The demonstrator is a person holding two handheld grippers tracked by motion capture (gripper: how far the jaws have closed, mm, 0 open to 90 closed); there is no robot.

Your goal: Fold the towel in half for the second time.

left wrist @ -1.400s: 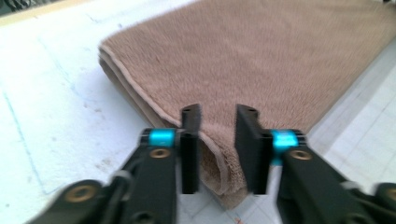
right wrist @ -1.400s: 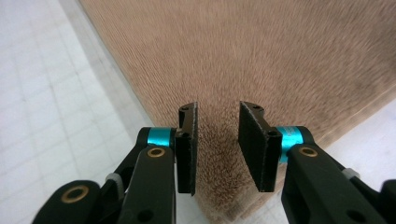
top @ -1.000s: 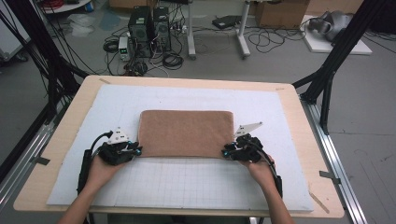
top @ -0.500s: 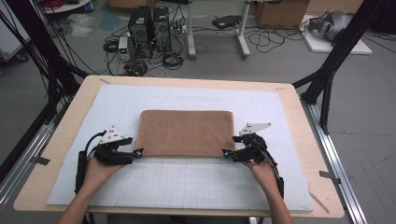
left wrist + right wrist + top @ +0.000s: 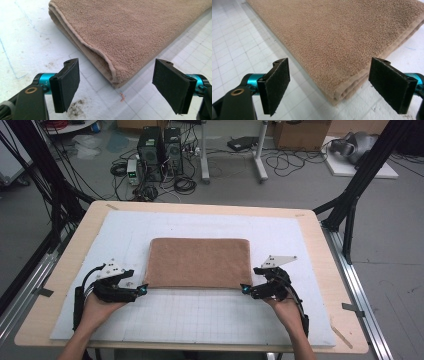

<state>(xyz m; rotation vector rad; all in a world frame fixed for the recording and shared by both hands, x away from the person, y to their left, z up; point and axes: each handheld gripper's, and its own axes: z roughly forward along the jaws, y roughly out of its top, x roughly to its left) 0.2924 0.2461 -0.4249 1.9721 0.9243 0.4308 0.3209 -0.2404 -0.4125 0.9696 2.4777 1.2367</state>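
Brown terry towel (image 5: 199, 262) — folded flat

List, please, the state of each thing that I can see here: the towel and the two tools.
Brown towel: folded in layers, lying flat on the white mat, not held.
Left tool: open, jaws have just been opening, pads clear of the towel's near left corner, nothing between them.
Right tool: open, jaws have just been opening, pads clear of the near right corner, nothing gripped.
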